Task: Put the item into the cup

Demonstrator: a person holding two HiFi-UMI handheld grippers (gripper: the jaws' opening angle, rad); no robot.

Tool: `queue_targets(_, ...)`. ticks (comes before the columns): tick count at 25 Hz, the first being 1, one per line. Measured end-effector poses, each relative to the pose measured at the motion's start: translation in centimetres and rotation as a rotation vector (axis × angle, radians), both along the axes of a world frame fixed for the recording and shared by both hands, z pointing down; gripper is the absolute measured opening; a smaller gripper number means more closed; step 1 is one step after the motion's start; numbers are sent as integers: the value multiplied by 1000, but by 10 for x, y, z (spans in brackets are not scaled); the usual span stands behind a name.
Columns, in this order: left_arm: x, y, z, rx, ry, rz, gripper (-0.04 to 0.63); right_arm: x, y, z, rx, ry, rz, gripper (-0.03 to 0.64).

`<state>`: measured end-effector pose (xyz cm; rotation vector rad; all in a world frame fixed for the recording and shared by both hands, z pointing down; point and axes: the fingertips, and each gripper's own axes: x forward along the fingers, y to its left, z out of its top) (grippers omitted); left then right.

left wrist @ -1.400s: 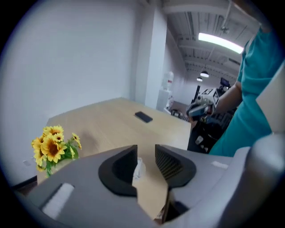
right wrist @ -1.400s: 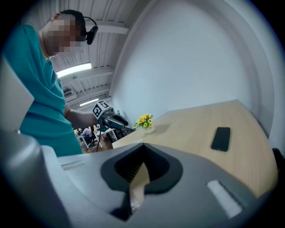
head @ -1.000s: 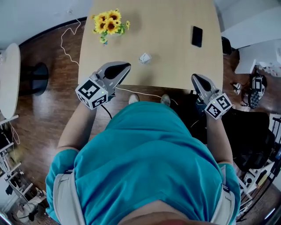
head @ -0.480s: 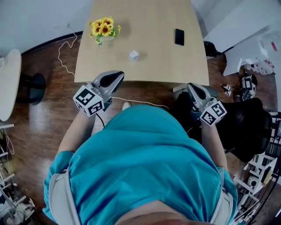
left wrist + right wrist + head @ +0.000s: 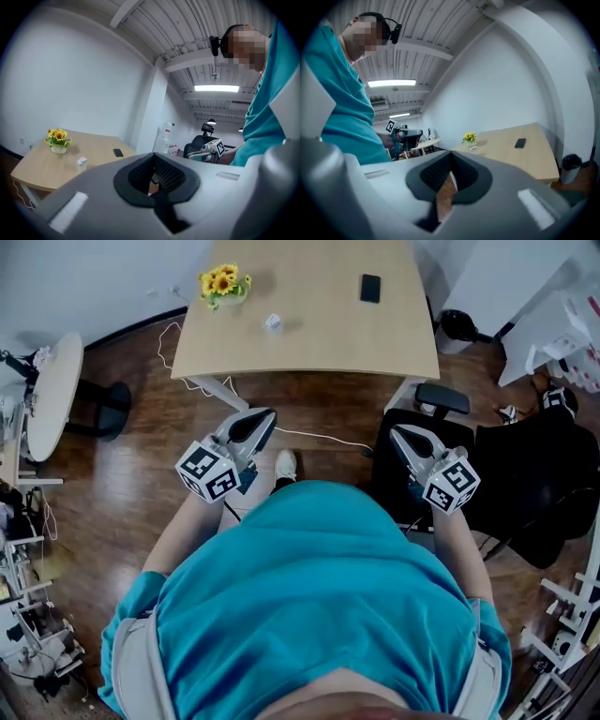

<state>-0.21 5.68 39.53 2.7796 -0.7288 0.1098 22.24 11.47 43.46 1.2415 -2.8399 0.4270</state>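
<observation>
The wooden table (image 5: 309, 343) stands well ahead of me. On it sits a small pale cup-like thing (image 5: 273, 322), too small to make out, also seen in the left gripper view (image 5: 82, 161). A black phone (image 5: 370, 288) lies at the table's far right. My left gripper (image 5: 265, 414) and right gripper (image 5: 397, 431) hang over the wooden floor, short of the table, both shut with nothing in them. Their closed pads show in the left gripper view (image 5: 152, 176) and the right gripper view (image 5: 449, 173).
A pot of sunflowers (image 5: 223, 282) stands at the table's far left corner. A black office chair (image 5: 525, 474) stands close to my right, with a white cable (image 5: 319, 437) on the floor ahead. A round white table (image 5: 52, 395) is off to the left.
The table has slid away toward the top of the head view and looks smaller. Both grippers, earlier at its near edge, are now over the floor. Their jaws stay shut.
</observation>
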Motion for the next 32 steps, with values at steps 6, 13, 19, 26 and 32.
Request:
queue_targets(6,-19,40,-19,79,-22,-31,5,-2,34,-10,29,-30,18,0)
queue_targets(13,-81,59,-20,132,-32,-32,5,-34,43,-24,34,-27,73,0)
queue_targets(19,-123,51,-12,137,-26,-14,5,-65,42,-29,25,-87,150,0)
queue_targets(26,-139,47,-7,115,-3,-36,5,-87,42,-28,11,-20,133,0)
queue_targets(32,-132,44,-7,128,-6,-29,5,-89,39,-32,20,1,110,0)
